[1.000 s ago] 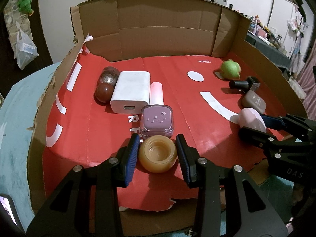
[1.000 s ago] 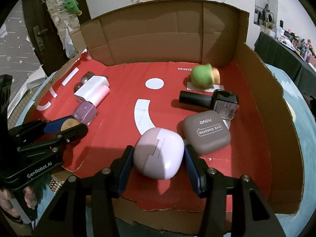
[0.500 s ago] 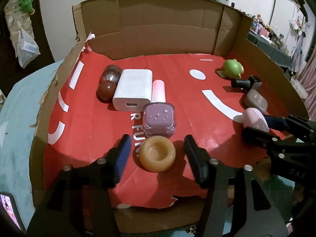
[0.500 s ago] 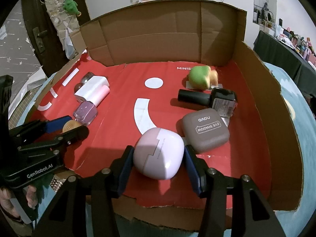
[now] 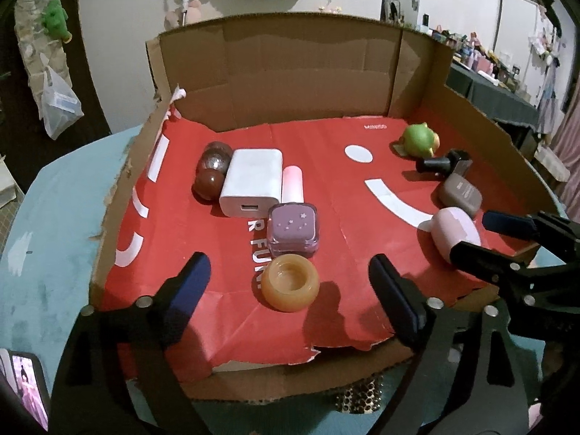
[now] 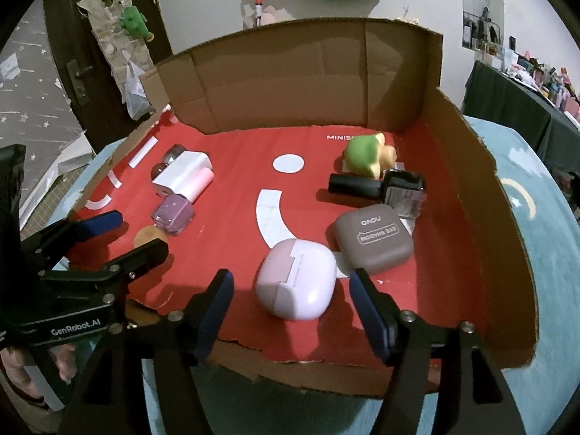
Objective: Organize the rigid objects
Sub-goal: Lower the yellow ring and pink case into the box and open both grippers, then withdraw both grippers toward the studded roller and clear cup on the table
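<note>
We've got both tools spread wide, jaws just opened. The left gripper point(image 5: 290, 290) straddles the amber glossy ring-shaped jar point(image 5: 290, 282), w/o touching; the right gripper point(image 6: 290, 301) flanks the smooth pale-pink rounded plastic case point(image 6: 295, 282). Both sit released near the front edge of the red-lined cardboard tray point(image 5: 203, 253), each ending its own row.

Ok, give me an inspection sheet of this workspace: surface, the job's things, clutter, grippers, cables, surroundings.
Surface: cardboard tray with a red liner, on a teal cloth.
Job's things: left group: two brown balls, white charger, pink tube, purple jar, amber ring. Right group: green toy, black bottle, eye shadow case, pink case.
Clutter: nothing seen.
Grippers: left gripper open around the amber ring, jaws just opening; right gripper open around the pink case, jaws just opening.
Cables: nothing seen.
Surroundings: door, hanging bags, dark table.
</note>
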{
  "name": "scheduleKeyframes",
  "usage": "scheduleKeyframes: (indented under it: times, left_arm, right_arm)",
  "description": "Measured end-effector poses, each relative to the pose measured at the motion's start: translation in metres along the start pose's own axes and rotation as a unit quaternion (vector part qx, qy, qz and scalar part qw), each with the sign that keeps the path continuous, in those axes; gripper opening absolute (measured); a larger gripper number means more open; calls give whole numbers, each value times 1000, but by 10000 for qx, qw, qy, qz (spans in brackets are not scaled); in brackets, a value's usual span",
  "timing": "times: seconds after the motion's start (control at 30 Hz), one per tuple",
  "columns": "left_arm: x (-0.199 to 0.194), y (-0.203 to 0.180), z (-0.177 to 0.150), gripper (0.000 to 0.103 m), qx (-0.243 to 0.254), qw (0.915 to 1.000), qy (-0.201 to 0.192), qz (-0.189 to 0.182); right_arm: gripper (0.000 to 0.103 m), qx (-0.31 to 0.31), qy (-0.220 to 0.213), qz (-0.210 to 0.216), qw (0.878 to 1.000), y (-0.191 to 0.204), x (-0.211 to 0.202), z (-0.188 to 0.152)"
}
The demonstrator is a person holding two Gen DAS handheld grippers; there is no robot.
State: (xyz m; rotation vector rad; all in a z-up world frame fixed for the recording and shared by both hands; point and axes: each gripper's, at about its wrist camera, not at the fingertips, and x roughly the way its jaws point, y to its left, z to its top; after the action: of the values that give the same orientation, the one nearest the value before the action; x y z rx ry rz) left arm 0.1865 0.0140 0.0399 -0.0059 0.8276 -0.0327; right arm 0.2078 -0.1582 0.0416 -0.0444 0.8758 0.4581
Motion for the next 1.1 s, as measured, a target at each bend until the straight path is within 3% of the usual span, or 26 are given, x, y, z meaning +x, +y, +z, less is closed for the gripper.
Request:
scheduleKeyframes:
  times: [0.13, 0.43, 0.63, 1.1]
  left_arm:
    - [-10, -2, 1, 102, 8, 9999, -134, -39]
    - [-27, -3, -1, 103, -59, 9994, -304, -131]
    - [-41, -1, -5, 103, -139, 9983, -567, -83]
    - [-68, -9, -21, 103, 43, 9975, -673, 229]
  right_arm:
    - [82, -13, -126, 17, 9999, 1, -8, -1]
    - [101, -37, -453, 72, 9989, 3, -27, -4]
    - [103, -93, -696, 70, 9975, 5, -40, -8]
    - [103, -187, -1097, -22, 9938, 11, -70, -19]
